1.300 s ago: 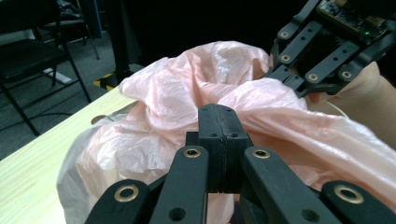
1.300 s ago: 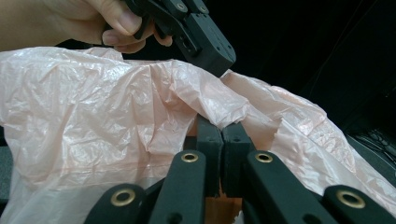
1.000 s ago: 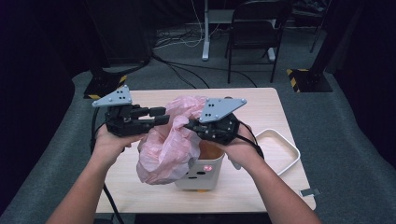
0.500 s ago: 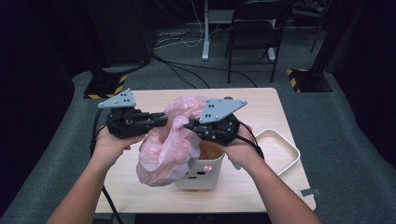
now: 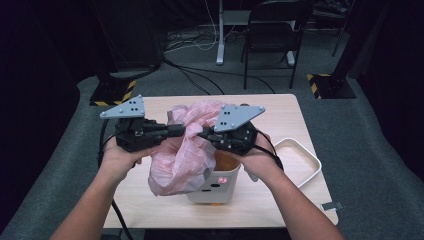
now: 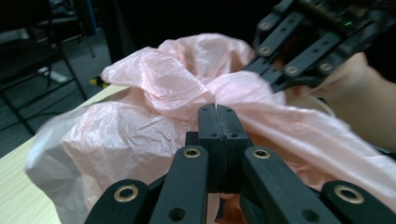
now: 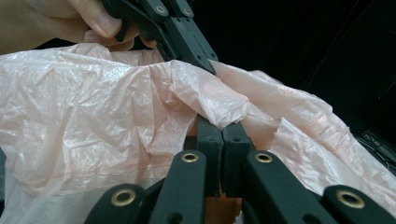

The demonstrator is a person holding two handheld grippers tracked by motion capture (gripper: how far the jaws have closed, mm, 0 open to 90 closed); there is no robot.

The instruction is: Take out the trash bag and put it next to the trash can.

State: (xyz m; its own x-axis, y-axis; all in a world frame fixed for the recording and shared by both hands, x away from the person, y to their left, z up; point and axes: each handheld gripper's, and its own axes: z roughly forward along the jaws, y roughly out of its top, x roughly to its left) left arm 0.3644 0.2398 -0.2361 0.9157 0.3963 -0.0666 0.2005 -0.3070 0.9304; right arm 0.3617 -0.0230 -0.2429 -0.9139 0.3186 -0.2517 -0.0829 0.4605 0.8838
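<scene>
Above the small bin (image 5: 212,187), the left gripper (image 5: 182,131) has just closed onto the pink bag (image 5: 182,155); the right gripper (image 5: 204,134) is also clamped on it, ready for spreading.

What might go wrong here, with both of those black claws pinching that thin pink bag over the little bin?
1. The pink bag is thin film pinched by the left gripper and right gripper; pulling them apart may well tear it.
2. Each grip holds only a small fold, so the film could slip free.
3. The small bin looks light; a tug on the bag might tip it.
</scene>
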